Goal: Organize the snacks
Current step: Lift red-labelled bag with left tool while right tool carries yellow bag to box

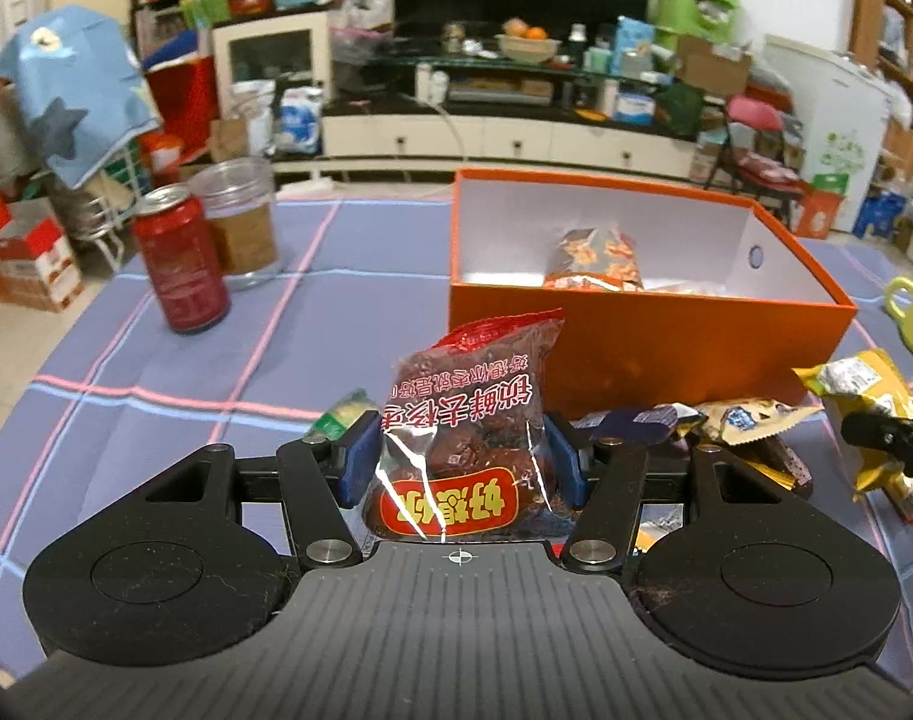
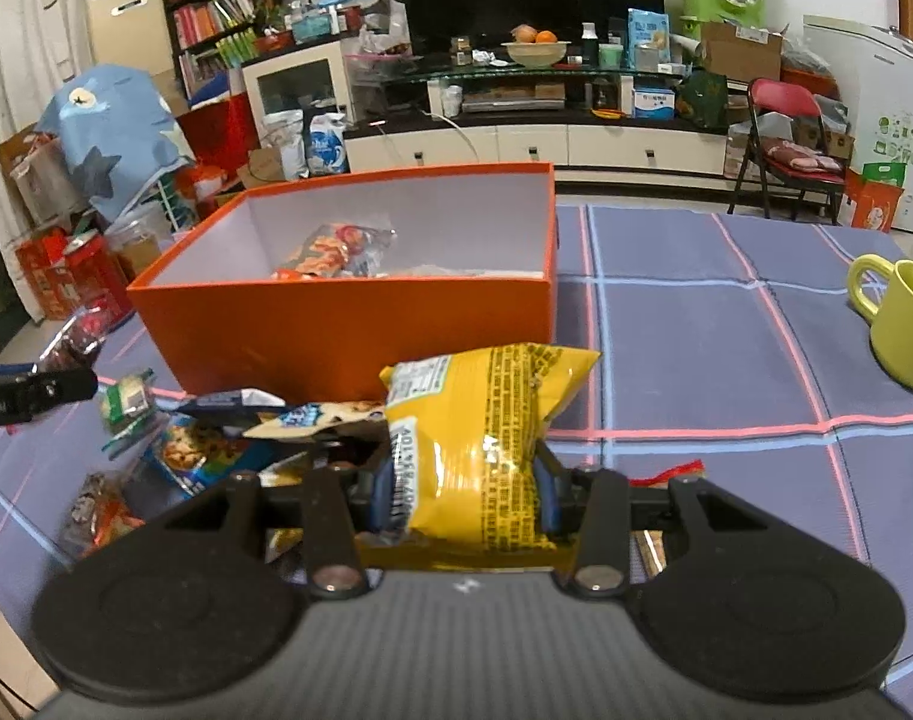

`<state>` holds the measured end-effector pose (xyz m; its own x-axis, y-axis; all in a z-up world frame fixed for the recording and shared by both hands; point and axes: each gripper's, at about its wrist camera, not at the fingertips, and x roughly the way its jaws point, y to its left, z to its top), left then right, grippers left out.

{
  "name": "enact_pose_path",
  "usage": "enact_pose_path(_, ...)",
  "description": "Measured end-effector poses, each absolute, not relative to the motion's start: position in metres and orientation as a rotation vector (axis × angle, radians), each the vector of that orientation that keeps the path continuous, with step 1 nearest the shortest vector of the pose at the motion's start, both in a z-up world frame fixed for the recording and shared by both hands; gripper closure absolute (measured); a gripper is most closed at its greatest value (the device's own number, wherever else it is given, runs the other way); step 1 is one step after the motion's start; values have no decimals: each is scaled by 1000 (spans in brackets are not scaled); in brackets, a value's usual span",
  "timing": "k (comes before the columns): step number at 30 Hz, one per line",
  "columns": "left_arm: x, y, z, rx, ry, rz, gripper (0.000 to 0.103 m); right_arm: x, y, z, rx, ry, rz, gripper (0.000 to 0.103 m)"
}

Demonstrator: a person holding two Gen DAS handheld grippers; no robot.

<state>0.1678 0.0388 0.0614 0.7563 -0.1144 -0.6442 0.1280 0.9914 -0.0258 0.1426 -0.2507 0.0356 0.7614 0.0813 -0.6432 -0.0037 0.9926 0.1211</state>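
Left jaws pinch the date packet (image 1: pixel 465 420); right jaws pinch the yellow packet (image 2: pixel 480 450).

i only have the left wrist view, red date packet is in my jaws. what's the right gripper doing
Observer: The right gripper is shut on a yellow crinkly snack bag, pads pressed into both its sides.
Operator: anything to the right of the orange box i can't see properly
Observer: A lime green ceramic mug stands upright on the purple checked tablecloth, clear of the open orange cardboard box.
Operator: more loose snacks left
Observer: Yes, a blue cookie packet lies near the box's front wall, beside the left gripper and its red date packet.
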Motion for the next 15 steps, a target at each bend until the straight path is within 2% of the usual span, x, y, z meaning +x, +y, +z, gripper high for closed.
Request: enact_pose_path(15, 160, 29, 69, 44, 697, -99, 74, 132, -243, 39, 113, 694, 71, 59)
